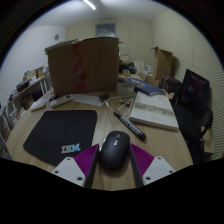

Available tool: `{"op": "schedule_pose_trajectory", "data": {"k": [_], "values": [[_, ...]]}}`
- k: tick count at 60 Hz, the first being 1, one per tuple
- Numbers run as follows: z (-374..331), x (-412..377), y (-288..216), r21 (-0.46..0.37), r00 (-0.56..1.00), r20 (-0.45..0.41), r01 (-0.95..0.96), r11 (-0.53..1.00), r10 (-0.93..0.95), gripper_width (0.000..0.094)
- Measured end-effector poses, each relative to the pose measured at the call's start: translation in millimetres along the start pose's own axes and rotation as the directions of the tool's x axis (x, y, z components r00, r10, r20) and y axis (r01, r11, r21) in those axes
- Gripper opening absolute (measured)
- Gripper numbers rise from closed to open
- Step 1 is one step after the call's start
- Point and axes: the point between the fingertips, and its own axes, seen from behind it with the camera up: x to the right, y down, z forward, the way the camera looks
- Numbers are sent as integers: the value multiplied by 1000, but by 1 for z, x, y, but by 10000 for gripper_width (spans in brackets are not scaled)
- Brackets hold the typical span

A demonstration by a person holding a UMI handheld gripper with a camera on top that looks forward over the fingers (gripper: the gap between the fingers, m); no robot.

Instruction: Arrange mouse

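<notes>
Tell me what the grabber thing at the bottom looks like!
The gripper has two pale, whitish fingers shaped like wedges. Each wears a bright magenta pad on its inner face. No cables, markings, hand or sleeve show in this view.

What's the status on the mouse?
Gripper open. Mouse between the fingers, resting on the table, beside the IBM mousepad. Nothing blocking.

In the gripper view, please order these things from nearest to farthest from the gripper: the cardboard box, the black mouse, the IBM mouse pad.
1. The black mouse: between the open jaws of the gripper, resting on the table.
2. The IBM mouse pad: just ahead of the fingers, to the left of the mouse.
3. The cardboard box: far beyond, at the back of the table.
</notes>
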Motion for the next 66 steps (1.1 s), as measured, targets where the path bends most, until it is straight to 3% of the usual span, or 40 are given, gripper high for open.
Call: {"op": "schedule_pose_trajectory", "data": {"k": [17,23,31,37,48,55,66], "values": [[-6,1,-1,37,999,-51,-2,999,4,413],[-32,-5,-36,132,992,-121,62,989,-46,411],[-76,-74,-115,268,1000,-5,18,963,-17,412],[-81,-130,-146,303,996,35,66,951,-81,410],[-28,-189,-105,183,990,87,96,978,-113,409],[1,-190,-68,82,992,65,101,991,-106,411],[25,-174,-42,-7,995,17,100,995,-99,411]]}}
